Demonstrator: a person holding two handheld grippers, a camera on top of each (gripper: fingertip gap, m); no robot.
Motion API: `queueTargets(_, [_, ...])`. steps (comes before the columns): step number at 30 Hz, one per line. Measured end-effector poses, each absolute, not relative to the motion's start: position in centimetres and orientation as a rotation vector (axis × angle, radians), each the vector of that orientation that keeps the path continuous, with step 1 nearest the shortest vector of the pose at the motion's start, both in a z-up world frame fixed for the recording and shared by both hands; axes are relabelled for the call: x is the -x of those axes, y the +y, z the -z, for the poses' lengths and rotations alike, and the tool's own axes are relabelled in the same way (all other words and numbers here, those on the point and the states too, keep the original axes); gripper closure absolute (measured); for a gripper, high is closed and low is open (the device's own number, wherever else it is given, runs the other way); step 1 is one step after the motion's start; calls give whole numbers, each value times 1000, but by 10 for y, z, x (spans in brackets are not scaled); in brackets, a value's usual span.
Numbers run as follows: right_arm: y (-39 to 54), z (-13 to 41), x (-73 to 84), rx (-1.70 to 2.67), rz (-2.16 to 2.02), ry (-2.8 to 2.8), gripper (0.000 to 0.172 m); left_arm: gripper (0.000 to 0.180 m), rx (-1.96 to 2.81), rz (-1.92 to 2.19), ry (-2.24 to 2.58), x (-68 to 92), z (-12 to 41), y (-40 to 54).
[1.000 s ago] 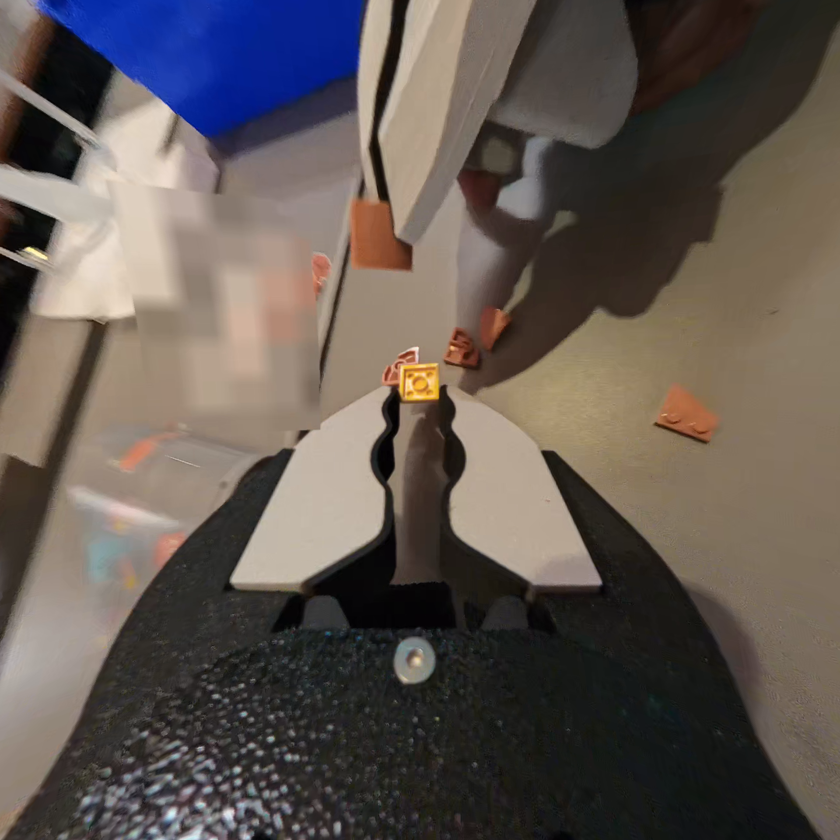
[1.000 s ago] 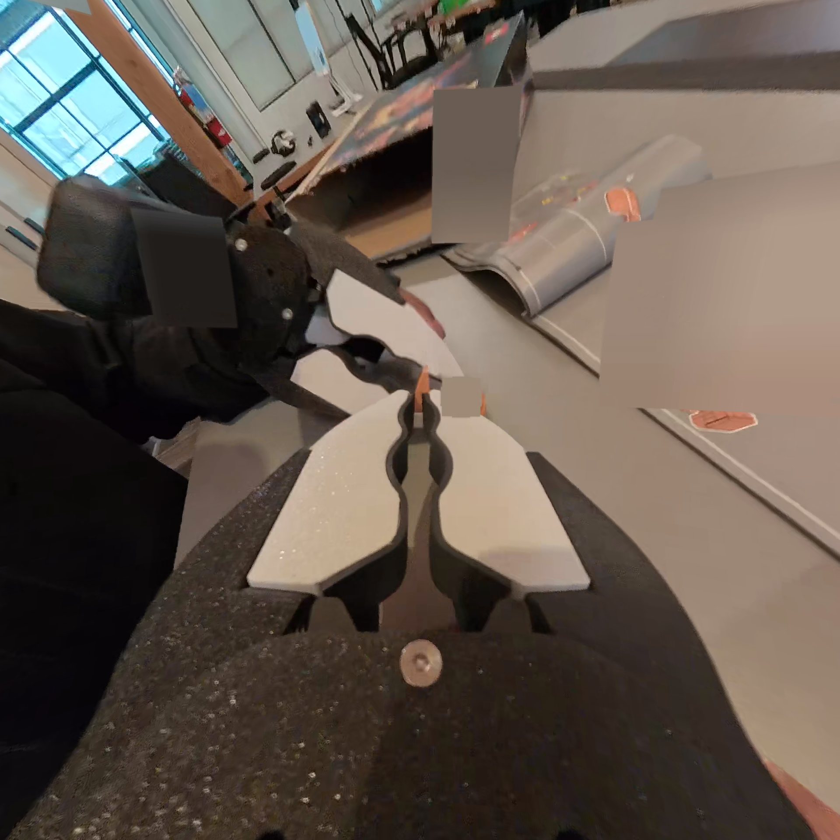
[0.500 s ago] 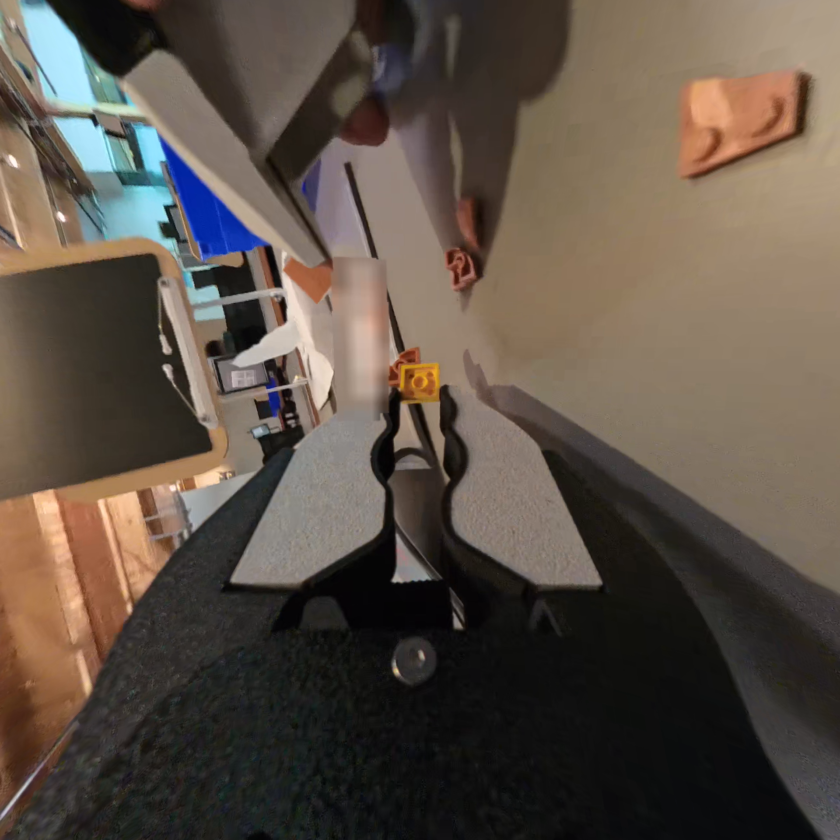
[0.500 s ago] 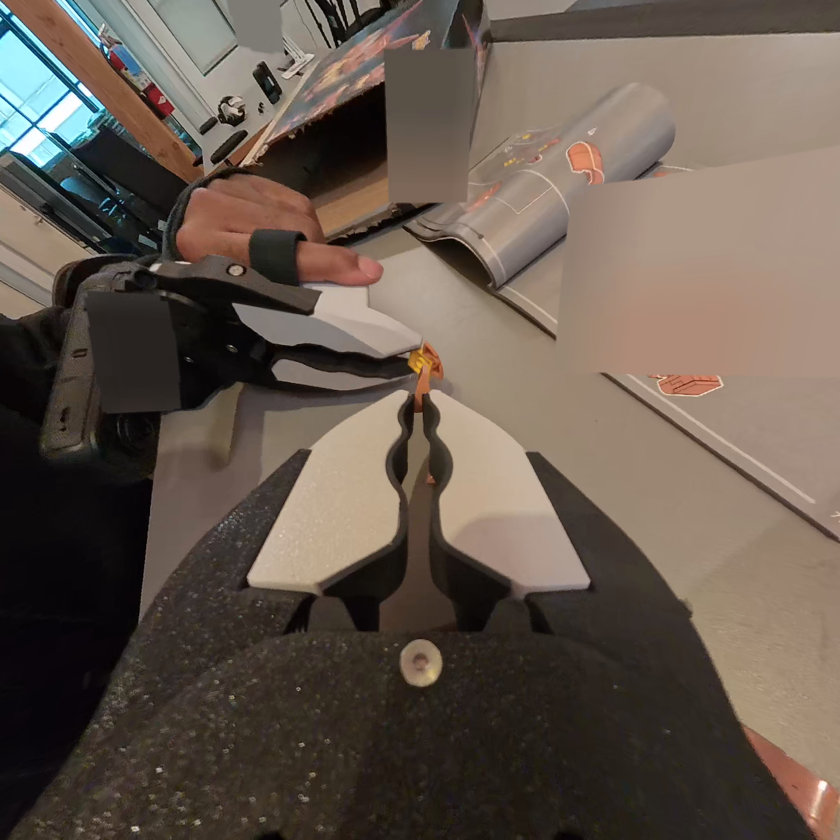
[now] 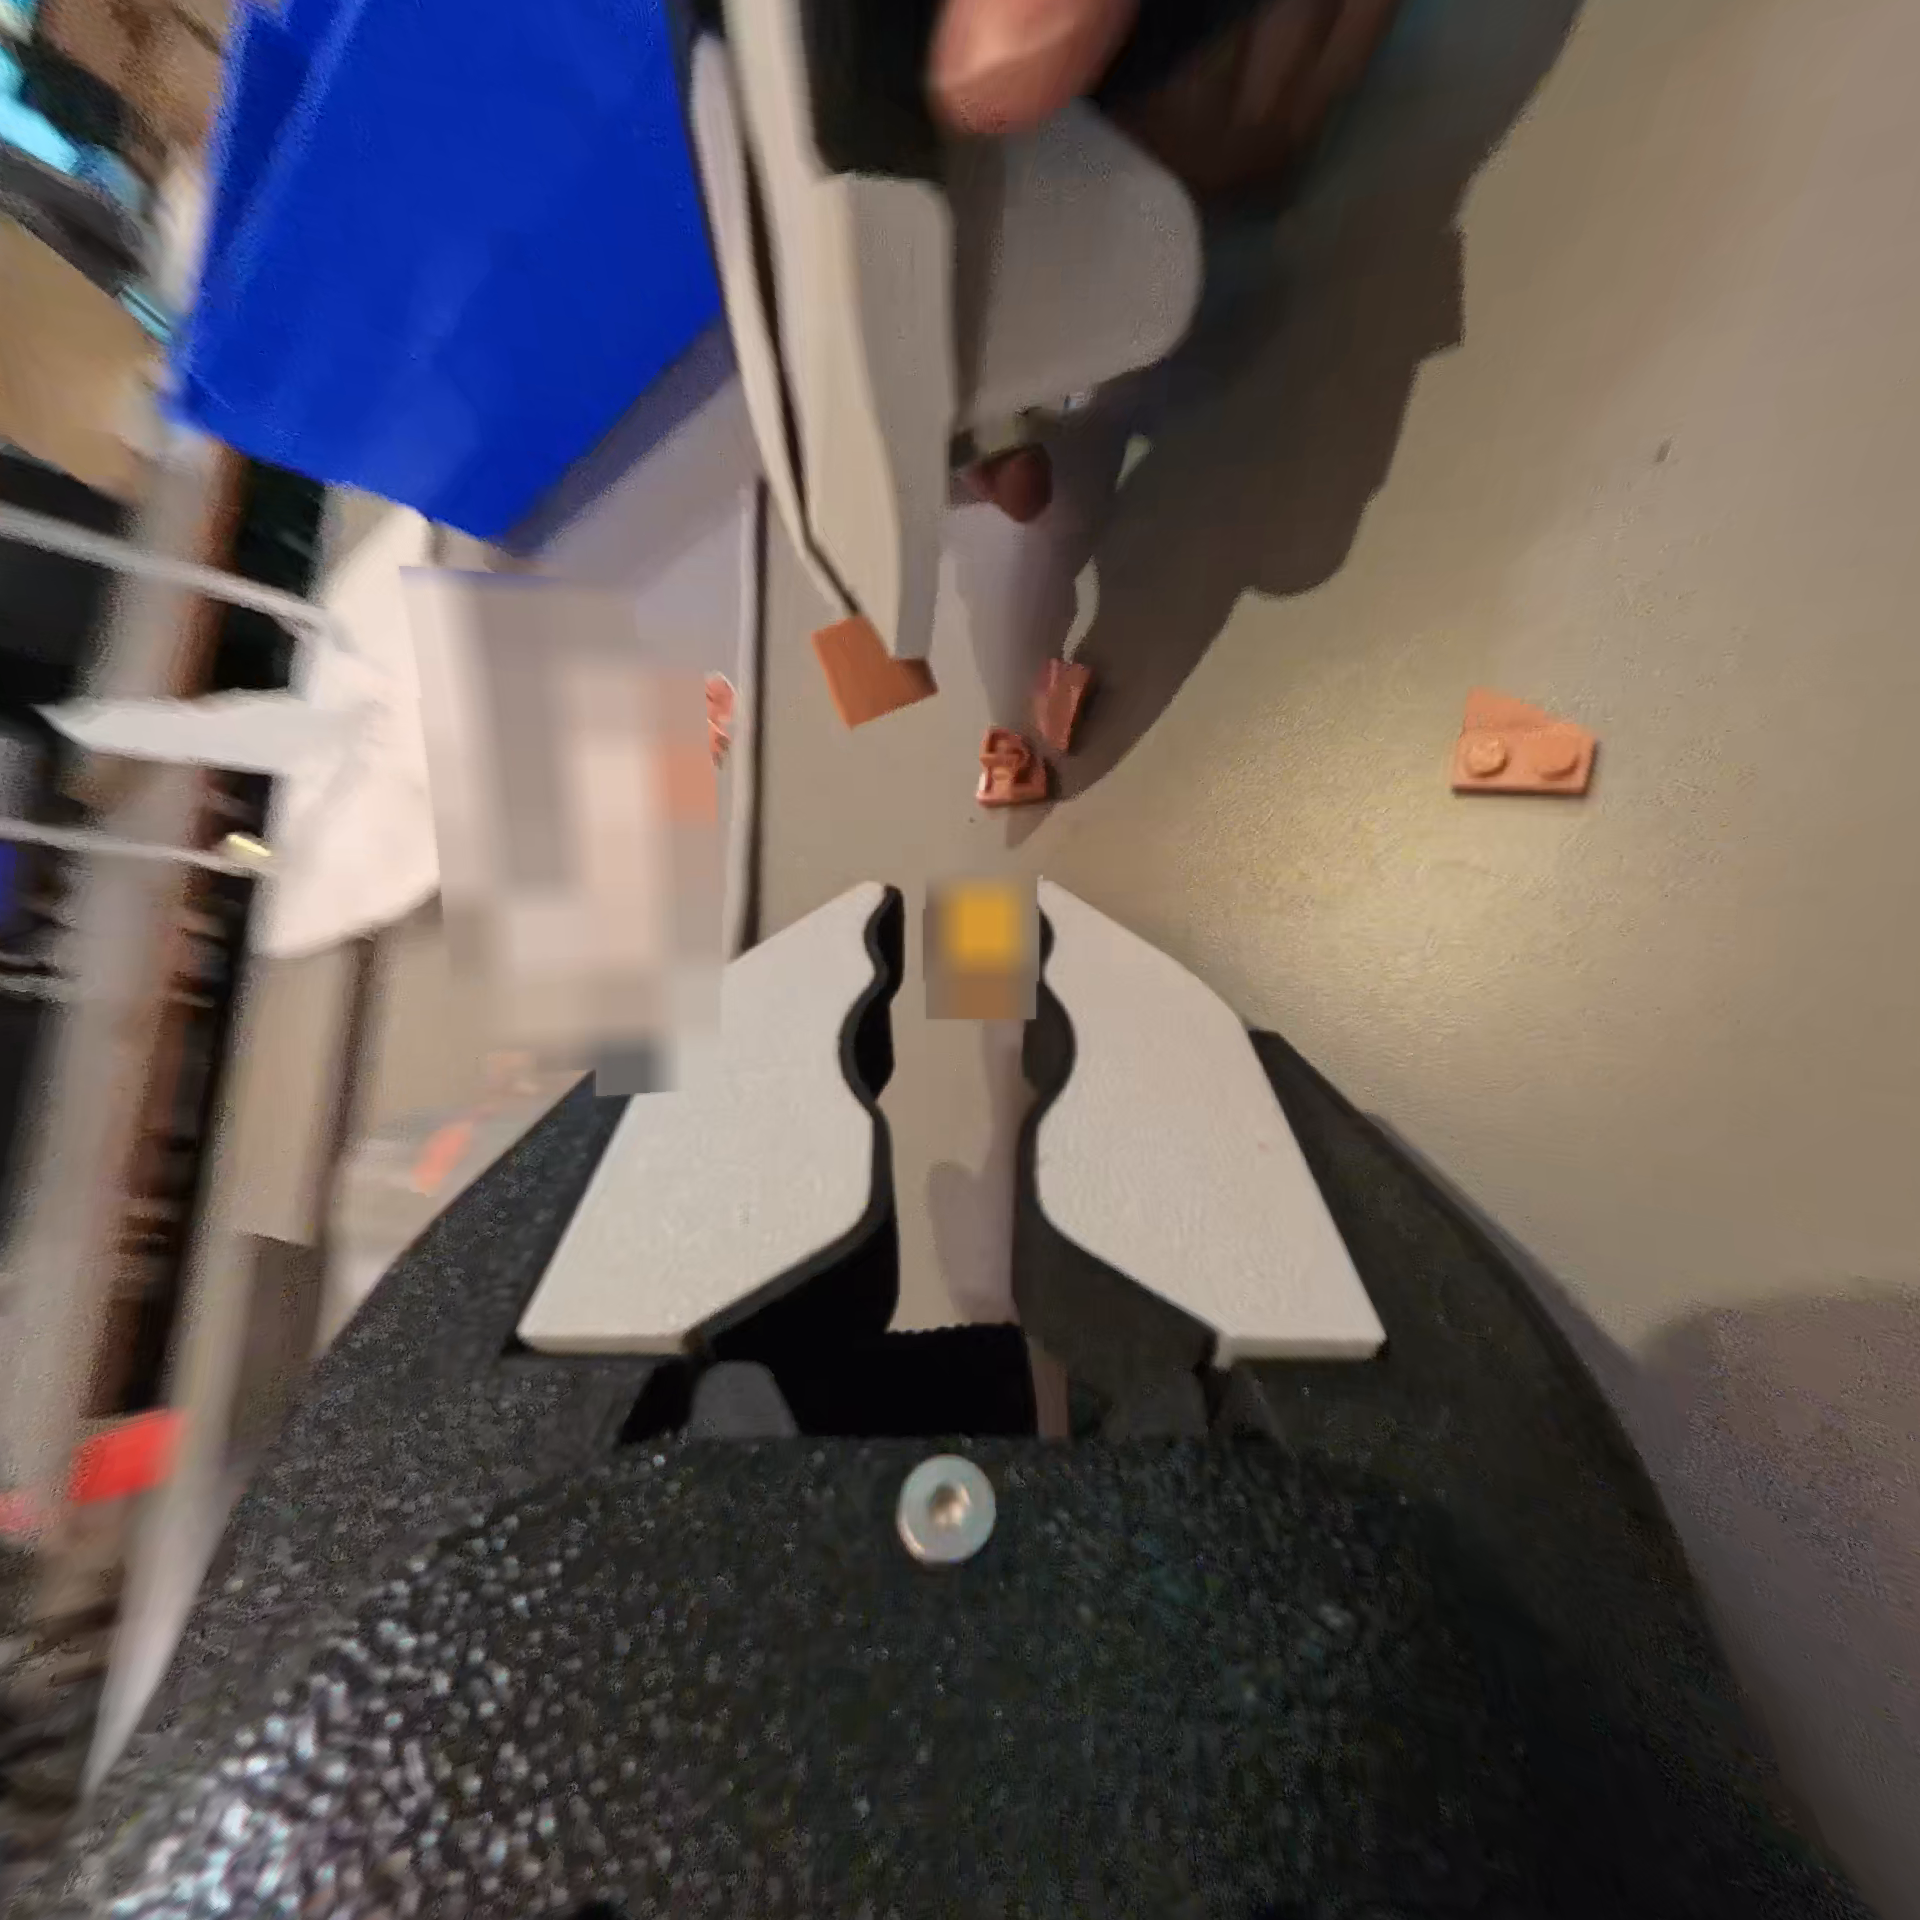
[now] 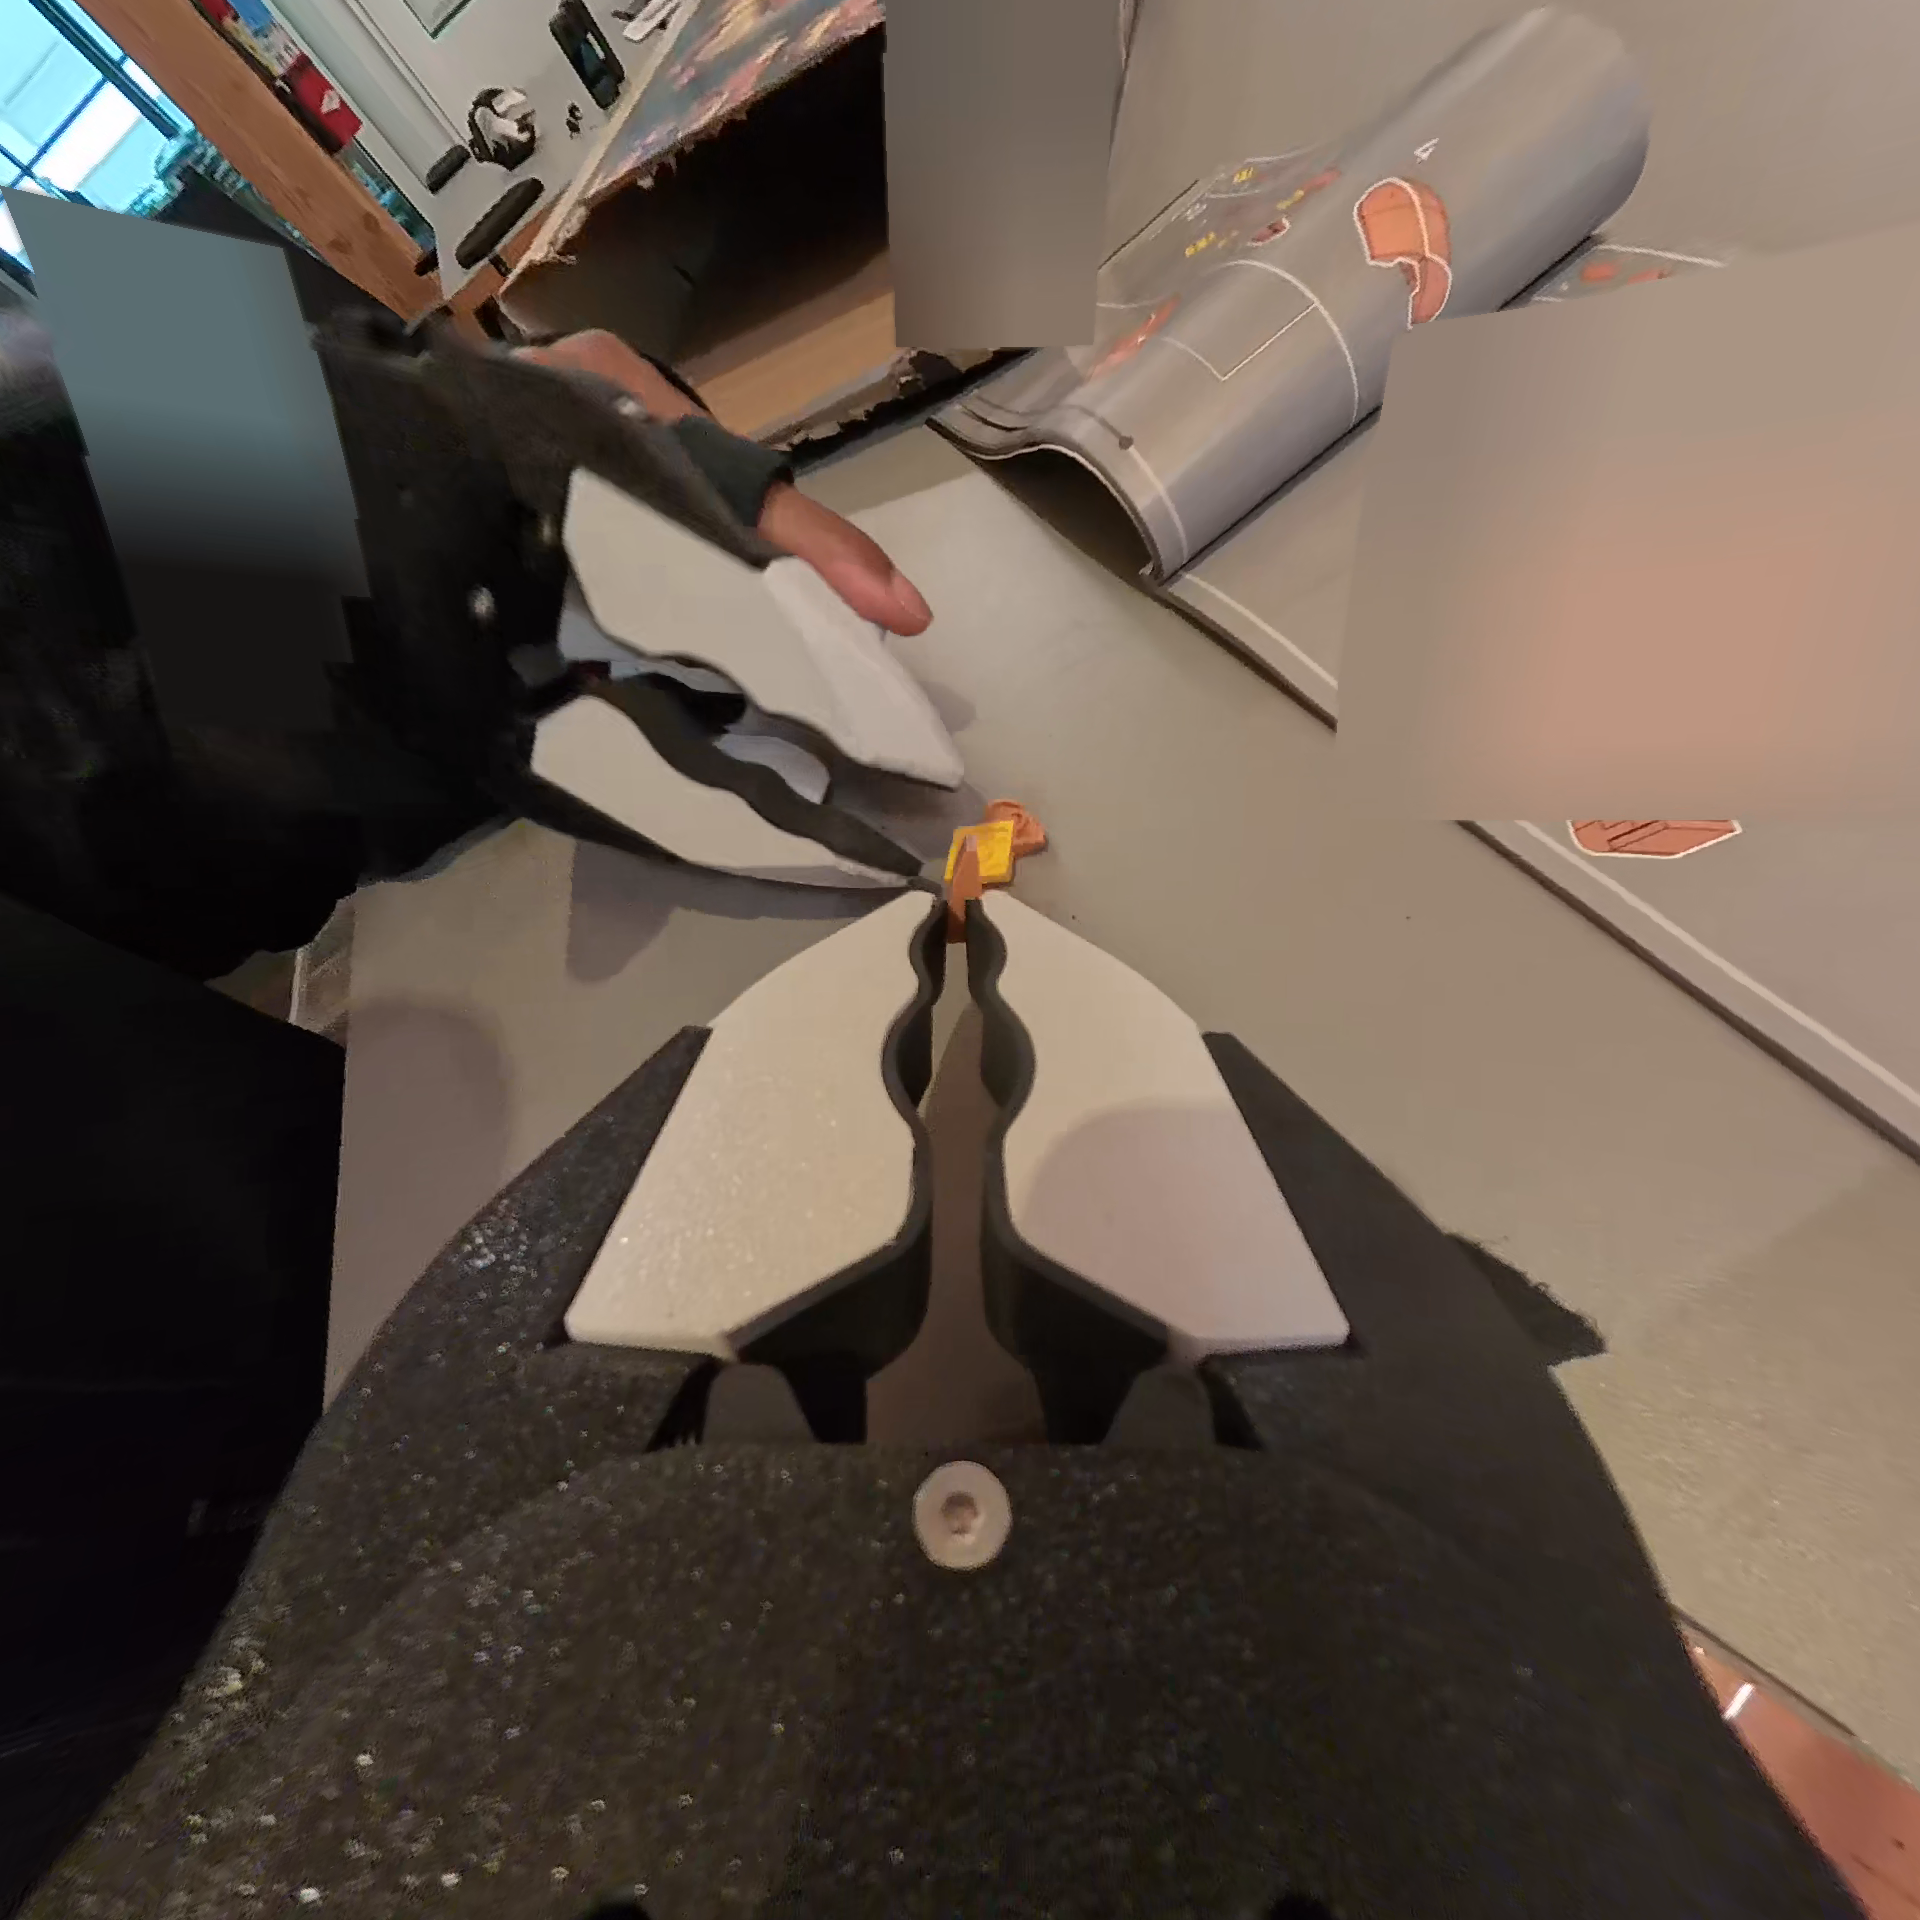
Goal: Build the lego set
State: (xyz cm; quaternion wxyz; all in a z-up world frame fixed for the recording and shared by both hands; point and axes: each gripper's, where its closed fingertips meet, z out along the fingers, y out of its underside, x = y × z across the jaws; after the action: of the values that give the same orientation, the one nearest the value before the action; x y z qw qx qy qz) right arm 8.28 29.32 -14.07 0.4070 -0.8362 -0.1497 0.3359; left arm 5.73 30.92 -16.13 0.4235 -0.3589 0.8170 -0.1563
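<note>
Fingertips of the right gripper are pinched narrow on a thin brown plate, held edgewise. The left gripper stands partly open around a small yellow brick, with a clear gap at its left pad. The brick sits low over the grey table. Loose brown pieces lie beyond, one wedge plate farther right. An open booklet lies far right.

Grey table, scattered orange bricks
</note>
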Motion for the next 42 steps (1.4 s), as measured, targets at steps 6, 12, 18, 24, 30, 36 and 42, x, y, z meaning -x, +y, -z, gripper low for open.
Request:
queueTargets(6, [293, 142, -82, 2117, -835, -388, 168, 149, 1321, 701, 2032, -54, 170, 308])
queueTargets(12, [292, 144, -79, 2123, -822, -413, 169, 152, 1434, 606, 2009, -58, 179, 312])
queueTargets(18, [292, 145, -79, 2131, -829, -407, 169, 163, 1503, 650, 1980, -58, 181, 311])
queueTargets(24, [290, 134, -74, 2081, -989, -332, 169, 176, 1595, 998, 1830, -65, 162, 304])
queueTargets(30, [293, 129, -81, 2058, -995, -284, 169, 177, 1746, 1317, 1617, -69, 144, 305])
queueTargets(36, [293, 120, -77, 2003, -1048, -262, 169, 177, 1800, 1758, 1232, -77, 110, 310])
queueTargets(42, [291, 104, -68, 1885, -1160, -248, 169, 177, 1737, 2094, 865, -79, 83, 316])
